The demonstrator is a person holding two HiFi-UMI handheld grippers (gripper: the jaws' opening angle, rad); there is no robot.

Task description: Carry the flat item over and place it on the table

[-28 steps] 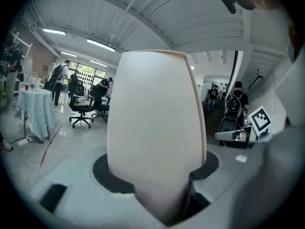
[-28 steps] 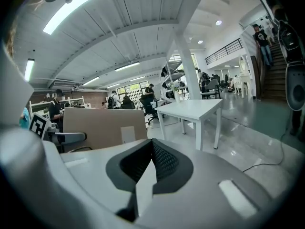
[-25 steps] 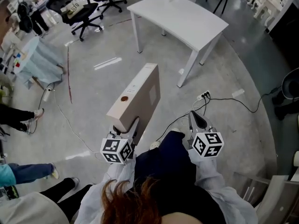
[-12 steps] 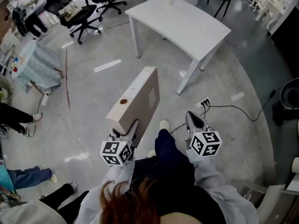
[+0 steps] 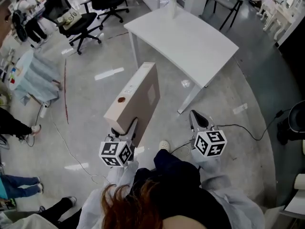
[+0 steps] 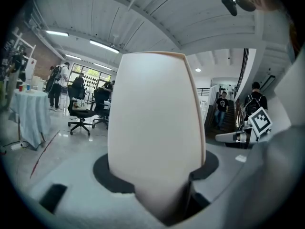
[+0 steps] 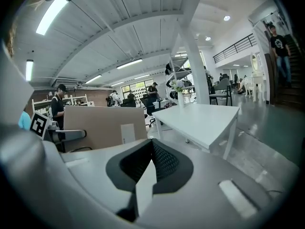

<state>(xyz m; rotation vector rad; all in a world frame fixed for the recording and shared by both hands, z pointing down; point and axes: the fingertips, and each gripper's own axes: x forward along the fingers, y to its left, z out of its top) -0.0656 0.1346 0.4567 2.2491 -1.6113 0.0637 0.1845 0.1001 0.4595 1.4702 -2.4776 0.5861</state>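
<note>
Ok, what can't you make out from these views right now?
- Left gripper view: the box fills the middle, and the table doesn't show.
- Head view: the print on the box's label is too small to read.
- Head view: the table's top hides its far legs.

Steep overhead head view, near-level right gripper view; common table (image 5: 190, 37).

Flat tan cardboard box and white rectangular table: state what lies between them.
Only bare grey polished floor separates the flat tan cardboard box from the white rectangular table; the head view shows this.
</note>
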